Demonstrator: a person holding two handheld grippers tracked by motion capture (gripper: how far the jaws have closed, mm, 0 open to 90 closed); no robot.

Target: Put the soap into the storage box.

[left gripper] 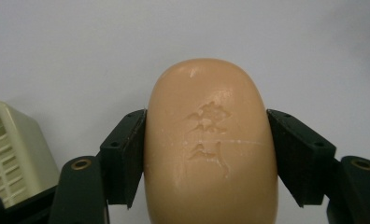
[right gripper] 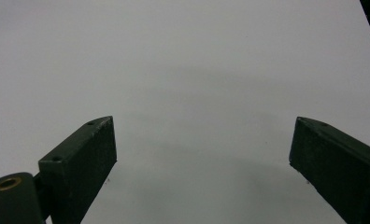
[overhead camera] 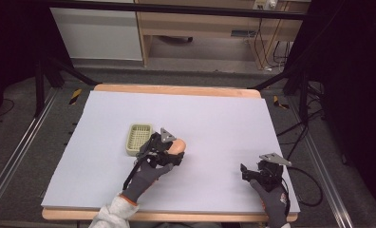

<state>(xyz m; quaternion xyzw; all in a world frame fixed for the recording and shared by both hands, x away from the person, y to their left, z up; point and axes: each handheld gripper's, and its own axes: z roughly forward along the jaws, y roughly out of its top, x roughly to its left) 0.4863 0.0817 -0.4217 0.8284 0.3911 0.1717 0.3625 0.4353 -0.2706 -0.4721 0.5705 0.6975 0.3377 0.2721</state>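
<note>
**Item count: 1 counter, 1 dish, 1 soap bar, 2 grippers**

Counter (overhead camera: 214,123): 1, white top. Soap dish (overhead camera: 138,139): 1, cream, slotted, just left of soap. Soap bar (left gripper: 210,144): 1, clamped in left hand-held gripper (overhead camera: 173,151). Right hand-held gripper (right gripper: 202,154): jaws apart, nothing between them, near counter's front-right corner.

The white table (overhead camera: 214,123) is bright and evenly lit from above, but the room around it is dark. The high view is a bit grainy. Up close, the soap (left gripper: 211,144) looks sharp, with soft shadows beside it.
</note>
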